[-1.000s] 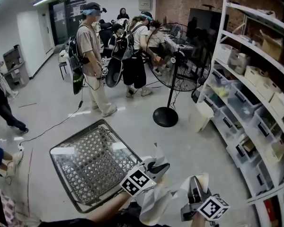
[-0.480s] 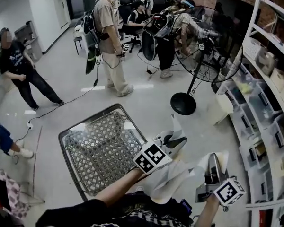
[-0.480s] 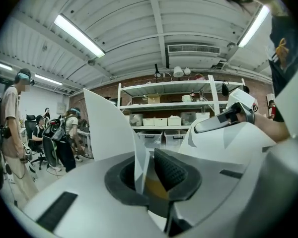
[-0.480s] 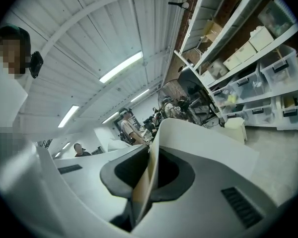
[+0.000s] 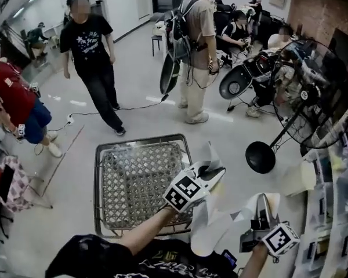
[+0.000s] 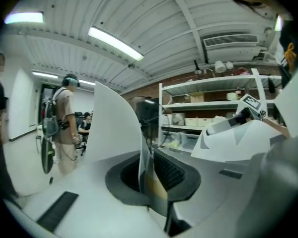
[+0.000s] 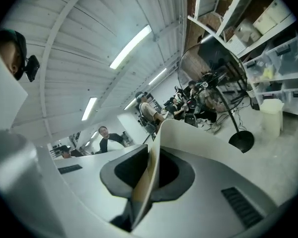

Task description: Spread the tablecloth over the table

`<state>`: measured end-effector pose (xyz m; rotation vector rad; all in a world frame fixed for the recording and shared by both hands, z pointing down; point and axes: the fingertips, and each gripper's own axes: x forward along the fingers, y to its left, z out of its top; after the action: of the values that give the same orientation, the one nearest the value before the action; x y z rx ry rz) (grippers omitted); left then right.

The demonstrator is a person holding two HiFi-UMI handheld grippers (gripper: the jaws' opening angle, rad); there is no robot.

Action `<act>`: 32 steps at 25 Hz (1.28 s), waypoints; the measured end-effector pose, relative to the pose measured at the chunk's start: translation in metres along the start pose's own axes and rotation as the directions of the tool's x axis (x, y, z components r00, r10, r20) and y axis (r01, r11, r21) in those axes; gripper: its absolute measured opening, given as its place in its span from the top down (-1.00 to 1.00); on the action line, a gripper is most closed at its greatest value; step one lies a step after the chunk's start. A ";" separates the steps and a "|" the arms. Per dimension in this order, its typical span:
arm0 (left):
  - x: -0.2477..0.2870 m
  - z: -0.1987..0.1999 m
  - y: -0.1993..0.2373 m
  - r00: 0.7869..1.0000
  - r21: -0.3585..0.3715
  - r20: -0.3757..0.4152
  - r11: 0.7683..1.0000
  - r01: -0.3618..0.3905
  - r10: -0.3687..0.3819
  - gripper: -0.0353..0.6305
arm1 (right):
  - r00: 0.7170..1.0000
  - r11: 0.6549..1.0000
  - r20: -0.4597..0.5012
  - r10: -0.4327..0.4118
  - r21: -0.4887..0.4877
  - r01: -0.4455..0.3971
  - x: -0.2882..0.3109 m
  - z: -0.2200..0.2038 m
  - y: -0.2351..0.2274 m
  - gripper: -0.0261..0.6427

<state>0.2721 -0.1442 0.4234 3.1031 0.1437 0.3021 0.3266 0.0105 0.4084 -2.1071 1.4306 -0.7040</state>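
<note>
Pinching limp white tablecloth [image 5: 219, 231], left tongs [image 5: 212, 172] and right tongs [image 5: 264, 206], beside lattice-topped table [image 5: 133, 178].

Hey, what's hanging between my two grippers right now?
The white tablecloth sags between the left gripper and right gripper, each shut on it; the head view shows it.

— Any lettering legible in this room?

— None. White print crosses the black T-shirt [image 5: 87, 39] at 11 o'clock, but it is too blurred to read. The cubes [image 5: 182, 193] on the left gripper [image 5: 211, 170] at 6 o'clock and the right gripper [image 5: 265, 201] at 5 o'clock carry only black-and-white square patterns.
</note>
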 end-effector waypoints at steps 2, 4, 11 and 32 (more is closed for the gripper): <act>-0.008 0.000 0.040 0.991 -0.072 0.023 0.989 -0.128 0.130 0.77 | 0.997 0.997 -0.033 0.071 0.003 -0.071 0.027 0.012 0.003 0.81; -0.019 0.004 0.076 0.965 -0.126 0.049 0.960 -0.249 0.257 0.78 | 0.989 0.990 -0.050 0.138 0.003 -0.138 0.050 0.028 0.007 0.81; -0.095 0.038 0.148 0.774 -0.109 0.135 0.786 -0.609 0.618 0.76 | 0.888 0.913 -0.214 0.406 0.051 -0.405 0.116 0.024 0.036 0.83; -0.315 -0.100 0.145 0.401 0.067 -0.244 0.428 -0.901 0.883 0.74 | 0.466 0.734 -0.621 0.630 0.282 -0.617 0.122 -0.160 0.129 0.86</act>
<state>-0.0418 -0.3171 0.4652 2.6695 -1.5637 0.6619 0.1722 -0.1638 0.4604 -1.0921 2.3927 -1.2231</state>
